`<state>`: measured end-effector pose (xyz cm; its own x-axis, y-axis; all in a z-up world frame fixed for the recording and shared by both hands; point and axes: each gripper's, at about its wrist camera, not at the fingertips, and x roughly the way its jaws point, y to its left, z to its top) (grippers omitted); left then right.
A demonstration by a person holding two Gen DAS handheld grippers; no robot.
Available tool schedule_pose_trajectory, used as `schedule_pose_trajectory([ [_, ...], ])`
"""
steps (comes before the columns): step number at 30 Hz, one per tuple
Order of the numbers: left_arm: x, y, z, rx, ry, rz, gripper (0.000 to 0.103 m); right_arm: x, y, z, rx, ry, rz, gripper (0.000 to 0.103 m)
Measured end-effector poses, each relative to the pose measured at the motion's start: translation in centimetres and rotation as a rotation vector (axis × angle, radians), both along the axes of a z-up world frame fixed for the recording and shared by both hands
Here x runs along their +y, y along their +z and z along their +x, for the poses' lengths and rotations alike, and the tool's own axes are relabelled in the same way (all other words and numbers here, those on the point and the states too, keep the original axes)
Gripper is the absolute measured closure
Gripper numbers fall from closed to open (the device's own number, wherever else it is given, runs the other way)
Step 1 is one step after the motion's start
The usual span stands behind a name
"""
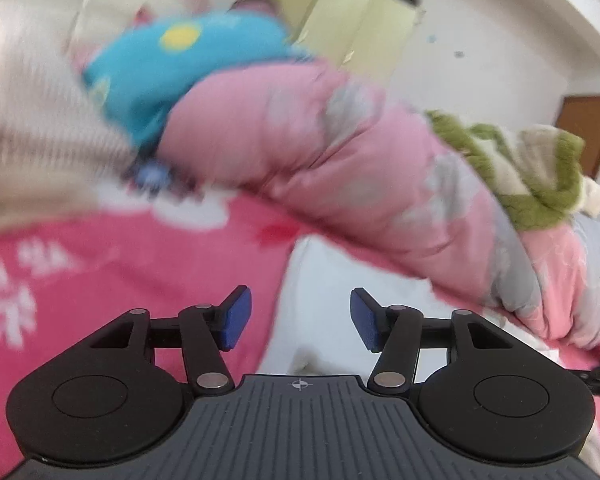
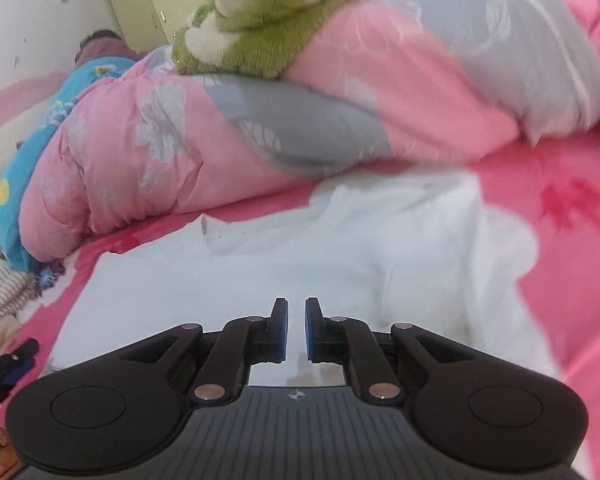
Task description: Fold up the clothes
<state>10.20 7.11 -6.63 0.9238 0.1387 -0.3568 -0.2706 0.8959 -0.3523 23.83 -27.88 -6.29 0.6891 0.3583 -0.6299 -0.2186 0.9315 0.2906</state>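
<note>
We work on a bed with a pink sheet (image 2: pixel 560 280), and the task's thing, a white garment (image 2: pixel 300 264), lies spread flat on it, in front of the right gripper (image 2: pixel 296 330) and partly below the left gripper (image 1: pixel 300 322).

Both tongs are empty. The left one stands released, with a wide gap between its blue pads (image 1: pixel 236 320) and only cloth far behind them. The right one is almost clenched, a narrow slit is left between its pads, and nothing is between them.

To do the next fold well, we judge that we should first choose an edge or a corner of the white garment, open the right tongs more, and take only one layer of cloth. The white cloth on the white flower print of the sheet is hard to separate by eye, so we should look for the hem carefully.

Around it, the big rolled quilt (image 2: pixel 220 128), pink and grey, lies just behind the garment and may limit the space for folding away from us. A green and cream blanket (image 2: pixel 260 20) rests on top of the quilt. A blue cloth with a yellow dot (image 1: pixel 172 60) is at the far end. A striped beige cloth (image 2: pixel 0 292) lies at the left side, well apart.
</note>
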Motion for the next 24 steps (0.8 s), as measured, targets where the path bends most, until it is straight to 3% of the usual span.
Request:
schedule_pose_trajectory([
  [6,-4.2,0.3,4.5,0.109,-0.108,0.139,0.048,-0.8,-2.7,0.9,-0.058,-0.044,-0.063,0.094],
  [10,-3.3,-2.9,7.1,0.238,-0.090,0.093,0.048,-4.9,-4.6,1.2,-0.068,-0.156,-0.008,0.099],
  [12,-2.9,-3.2,7.1,0.227,-0.082,0.063,0.048,-7.0,-4.9,1.2,-0.042,-0.188,0.105,0.099],
  [14,-3.0,-3.3,7.1,0.224,-0.079,0.070,0.048,-7.6,-4.5,1.1,-0.042,-0.192,0.143,0.098],
  [17,-3.5,-3.5,7.1,0.228,-0.078,0.096,0.047,-6.7,-3.2,1.4,-0.078,-0.163,0.141,0.096],
  [22,-3.4,-3.5,7.1,0.220,-0.081,0.088,0.046,-4.4,-2.9,5.0,-0.054,-0.124,0.066,0.095],
  [24,-3.3,-3.5,7.0,0.216,-0.083,0.081,0.046,-5.2,-4.1,6.5,-0.005,-0.178,0.059,0.095],
])
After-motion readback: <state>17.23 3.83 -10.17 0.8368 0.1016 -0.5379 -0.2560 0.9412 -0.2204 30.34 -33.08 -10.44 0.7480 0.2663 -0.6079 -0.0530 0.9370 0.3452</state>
